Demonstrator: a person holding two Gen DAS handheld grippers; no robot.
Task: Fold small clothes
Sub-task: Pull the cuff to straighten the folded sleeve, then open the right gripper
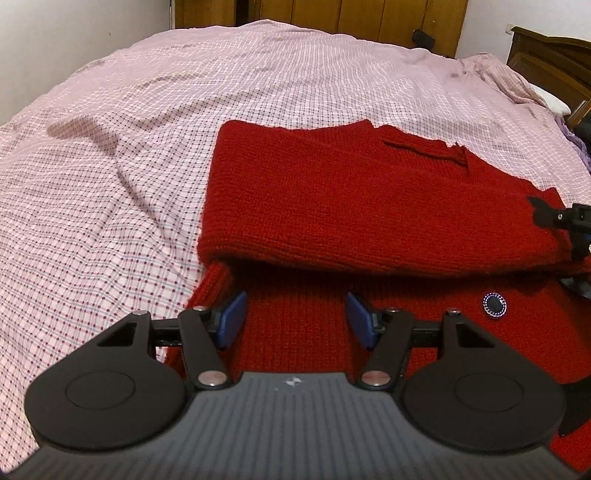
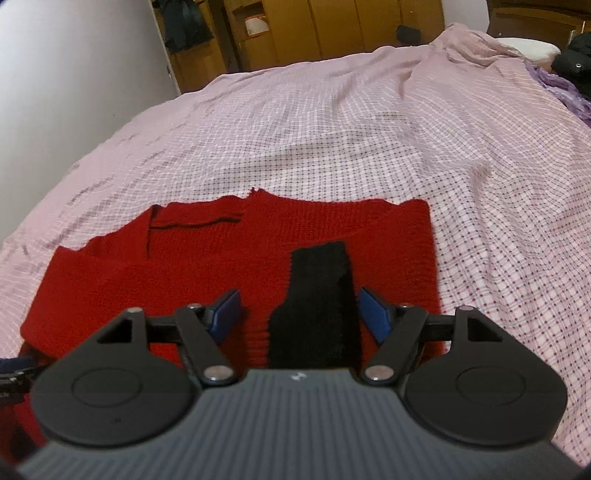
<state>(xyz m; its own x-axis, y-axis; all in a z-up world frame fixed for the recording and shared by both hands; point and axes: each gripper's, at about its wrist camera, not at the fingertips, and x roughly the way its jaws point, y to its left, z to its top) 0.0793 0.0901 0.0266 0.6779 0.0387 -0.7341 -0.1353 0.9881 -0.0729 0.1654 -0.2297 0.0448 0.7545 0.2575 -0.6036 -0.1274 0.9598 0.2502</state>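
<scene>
A red knitted sweater (image 1: 351,199) lies on the bed, its far part folded over toward me; a round dark button (image 1: 494,304) shows on the lower layer. My left gripper (image 1: 295,317) is open and empty, just above the lower layer at the sweater's left side. In the right wrist view the sweater (image 2: 147,273) has a black patch (image 2: 317,295) between the pads. My right gripper (image 2: 299,314) is open, low over the sweater's right part. The right gripper also shows at the left wrist view's right edge (image 1: 565,218), touching the fold's edge.
The bed is covered by a pink checked sheet (image 1: 110,166), wrinkled at left. Wooden wardrobe doors (image 1: 332,14) stand behind. A wooden headboard (image 1: 554,55), a white pillow (image 2: 532,48) and purple and dark clothes (image 2: 565,85) lie at the right.
</scene>
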